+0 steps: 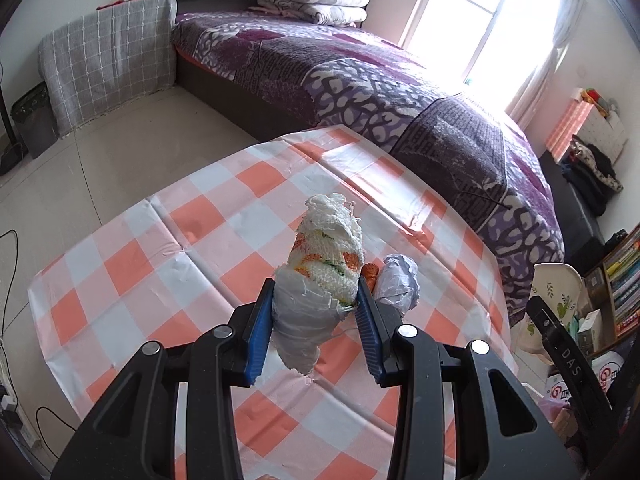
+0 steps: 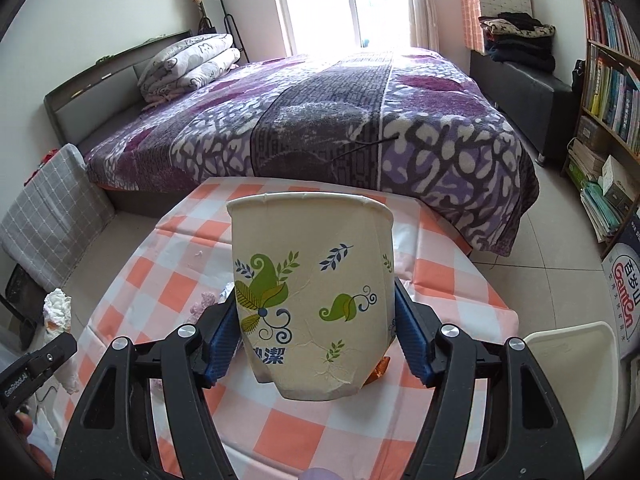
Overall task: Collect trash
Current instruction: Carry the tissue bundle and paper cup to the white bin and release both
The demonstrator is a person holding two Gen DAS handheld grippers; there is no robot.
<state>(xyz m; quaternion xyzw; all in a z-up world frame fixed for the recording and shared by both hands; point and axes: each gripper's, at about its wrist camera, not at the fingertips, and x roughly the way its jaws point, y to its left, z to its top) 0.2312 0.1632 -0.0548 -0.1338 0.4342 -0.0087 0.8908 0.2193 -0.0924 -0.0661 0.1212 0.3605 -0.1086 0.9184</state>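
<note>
Both claws carry trash above the checked tabletop (image 1: 160, 264).

The left claw (image 1: 316, 304) is clamped on a crumpled tissue wad (image 1: 320, 276) that sticks up between its blue pads; a second paper ball (image 1: 398, 284) lies just beside it on the tabletop. The right claw (image 2: 316, 332) grips a creased paper cup (image 2: 312, 296) upright, lifted off the cloth.
</note>
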